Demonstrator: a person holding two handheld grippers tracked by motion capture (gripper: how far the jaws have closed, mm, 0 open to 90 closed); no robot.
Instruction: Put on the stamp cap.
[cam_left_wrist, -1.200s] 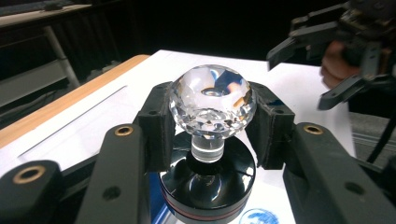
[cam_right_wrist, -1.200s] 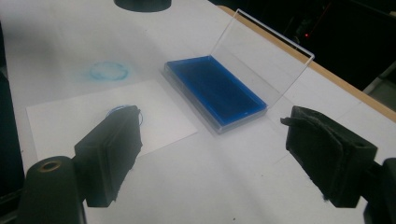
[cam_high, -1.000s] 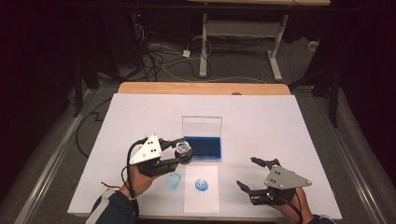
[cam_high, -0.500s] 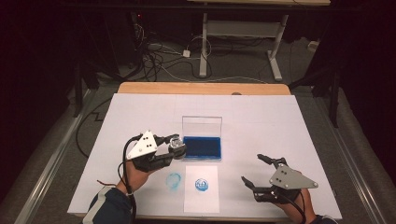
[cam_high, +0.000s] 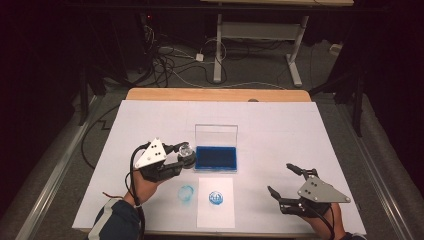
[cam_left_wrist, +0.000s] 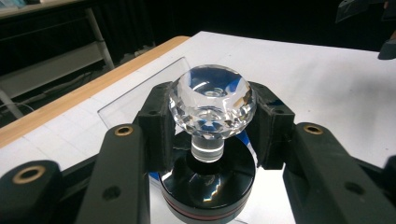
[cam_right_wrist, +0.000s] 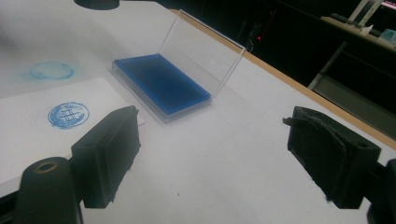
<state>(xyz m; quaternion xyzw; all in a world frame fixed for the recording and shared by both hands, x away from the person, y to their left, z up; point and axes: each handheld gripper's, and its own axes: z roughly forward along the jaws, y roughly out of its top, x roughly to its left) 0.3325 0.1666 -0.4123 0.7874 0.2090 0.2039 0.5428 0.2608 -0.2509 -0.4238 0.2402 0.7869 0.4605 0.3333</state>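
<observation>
Crystal-knobbed stamp (cam_left_wrist: 211, 100), faceted clear head over a short clear neck and a round black base with a red band, pinched between the two black pads of the left gripper (cam_high: 183, 159) by that faceted head. Held above the white table cover (cam_high: 280, 125), just at the left edge of the ink pad (cam_high: 216, 158), base hanging free below the pads, tilted toward the pad's near corner in the left gripper view. Jaws pressed in tight on both sides of the knob; grey three-cornered plate on top, cable trailing back along the sleeve.

Blue ink pad lying open in a clear case, lid (cam_high: 216, 135) standing upright behind it on the far side. In the right gripper view, same pad (cam_right_wrist: 161, 83) with its transparent lid (cam_right_wrist: 203, 46) tilted back.

Just in front of the pad, a white sheet of paper (cam_high: 216, 215) bearing a round blue stamped mark (cam_high: 216, 198); beside it to the left, directly on the table cover, a fainter blue ring (cam_high: 186, 192).

Right gripper (cam_high: 285, 181) well apart from all this, low over the near right part of the table, jaws spread wide with nothing between them, pointing toward the pad and the paper (cam_right_wrist: 28, 126)
</observation>
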